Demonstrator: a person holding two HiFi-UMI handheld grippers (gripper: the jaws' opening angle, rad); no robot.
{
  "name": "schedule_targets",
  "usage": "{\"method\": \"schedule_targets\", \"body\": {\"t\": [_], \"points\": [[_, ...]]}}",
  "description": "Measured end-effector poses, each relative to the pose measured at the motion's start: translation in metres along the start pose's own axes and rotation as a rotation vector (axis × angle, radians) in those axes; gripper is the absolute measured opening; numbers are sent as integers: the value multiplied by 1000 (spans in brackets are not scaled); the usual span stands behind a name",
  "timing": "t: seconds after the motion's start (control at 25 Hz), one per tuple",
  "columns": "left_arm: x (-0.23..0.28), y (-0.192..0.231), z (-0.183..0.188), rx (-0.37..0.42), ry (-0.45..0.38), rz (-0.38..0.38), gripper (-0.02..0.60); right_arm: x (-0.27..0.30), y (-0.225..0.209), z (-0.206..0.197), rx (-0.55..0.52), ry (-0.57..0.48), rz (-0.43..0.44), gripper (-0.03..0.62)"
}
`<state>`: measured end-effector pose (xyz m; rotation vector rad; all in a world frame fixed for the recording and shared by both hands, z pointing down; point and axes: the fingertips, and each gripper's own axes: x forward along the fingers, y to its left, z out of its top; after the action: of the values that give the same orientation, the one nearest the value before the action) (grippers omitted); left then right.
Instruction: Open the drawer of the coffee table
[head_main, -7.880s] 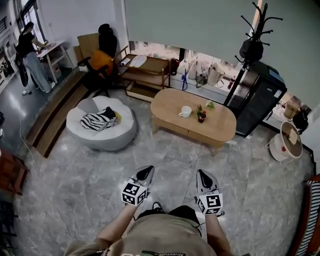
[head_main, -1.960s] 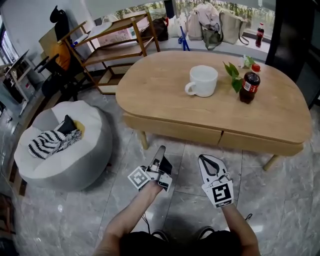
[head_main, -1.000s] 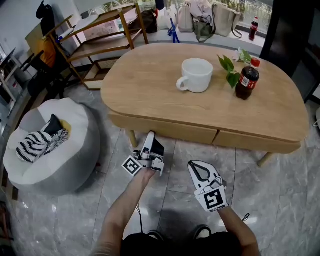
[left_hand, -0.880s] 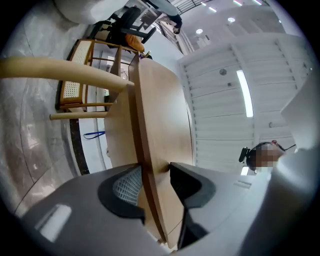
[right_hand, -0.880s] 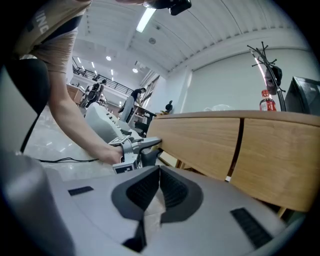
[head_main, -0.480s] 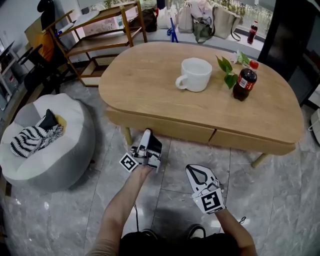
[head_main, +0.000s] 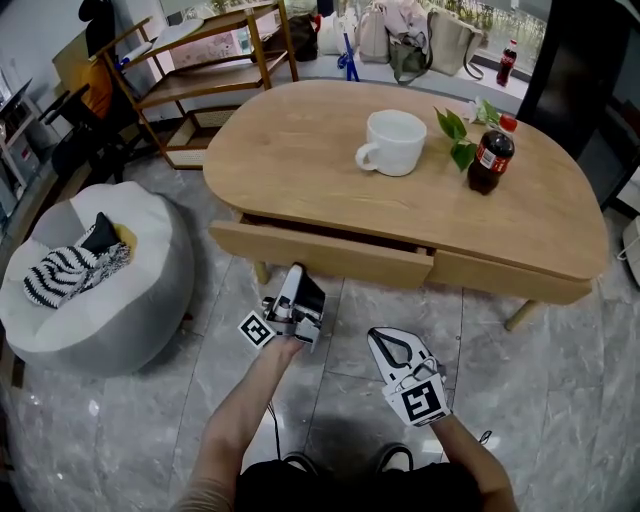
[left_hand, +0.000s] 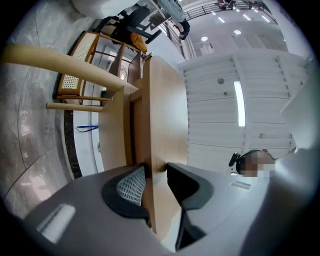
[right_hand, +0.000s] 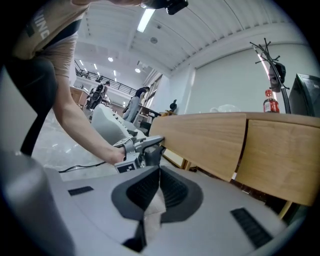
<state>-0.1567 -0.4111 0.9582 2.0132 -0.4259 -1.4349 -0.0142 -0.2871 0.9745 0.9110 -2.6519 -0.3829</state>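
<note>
In the head view the left gripper (head_main: 298, 275) pointed toward 12 o'clock at the lower edge of the coffee table's (head_main: 300, 150) left drawer (head_main: 330, 256). The drawer stood partly out, with a dark gap behind its front. The grip itself could not be read there. The left gripper view showed it: the jaws, just closing, were clenched on the drawer's bottom edge. At 4 o'clock from it the right gripper (head_main: 385, 340) hung apart from the table. Only the right gripper view showed its jaws pressed together on nothing, with the right drawer (right_hand: 285, 160) set further back at 3 o'clock.
</note>
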Motion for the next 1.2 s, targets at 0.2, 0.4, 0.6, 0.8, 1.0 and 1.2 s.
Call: {"method": "schedule_targets", "body": {"t": [0.2,0.4,0.6,0.8,1.0,1.2], "points": [[-16,-18,-5,-12,2,-1,121,1,15,-1,50,-17,44,6],[-27,-35,-9,-14,15,-2,121,6,31,4,96,-40,85,6],[-36,-43,-12,-22,13,-1,121,8,43,9,66,-46,123,6],[-42,-48,-13,-19,21,-14,121,6,43,8,88,-43,128,6],[-42,-47,-13,-32,14,-18,121,5,44,9,64,-44,132,6],[-43,-50,-12,-35,12,-25,120,3,43,13,60,-55,138,6]]}}
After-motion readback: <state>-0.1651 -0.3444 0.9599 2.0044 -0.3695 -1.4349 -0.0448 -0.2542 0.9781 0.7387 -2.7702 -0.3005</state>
